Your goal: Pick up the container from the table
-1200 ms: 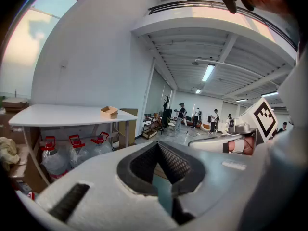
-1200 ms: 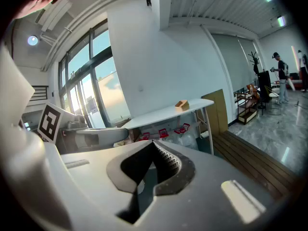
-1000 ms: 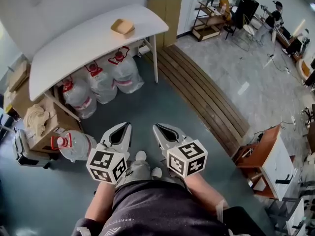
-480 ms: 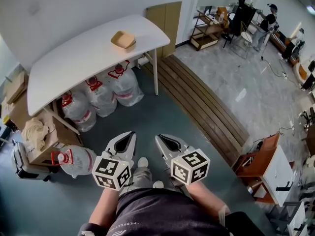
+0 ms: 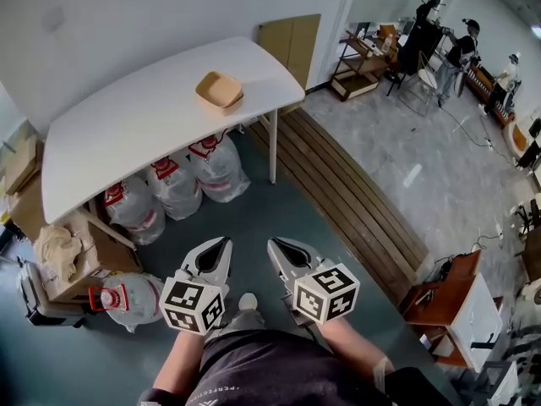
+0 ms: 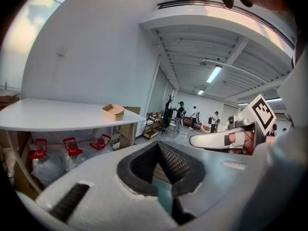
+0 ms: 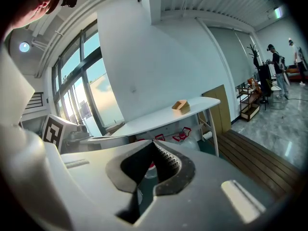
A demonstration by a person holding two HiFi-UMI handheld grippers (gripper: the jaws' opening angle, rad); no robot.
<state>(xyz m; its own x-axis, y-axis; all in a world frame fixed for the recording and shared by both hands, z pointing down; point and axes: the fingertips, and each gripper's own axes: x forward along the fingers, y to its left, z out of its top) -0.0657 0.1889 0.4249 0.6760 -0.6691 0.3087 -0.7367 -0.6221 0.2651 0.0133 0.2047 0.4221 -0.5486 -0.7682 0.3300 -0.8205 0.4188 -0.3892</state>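
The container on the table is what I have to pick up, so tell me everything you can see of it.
The container is a small, shallow, open-topped tray, squarish with rounded corners and low, slightly flared walls. It is tan and matte and looks like pressed paper or cardboard. It sits upright and flat, and its inside looks empty. It stands alone on the white table, toward the right end in the head view, clear of the edges. Only the tabletop touches it.

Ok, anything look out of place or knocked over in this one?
One water jug lies on its side on the floor, apart from three upright jugs under the table. The container sits upright on it.
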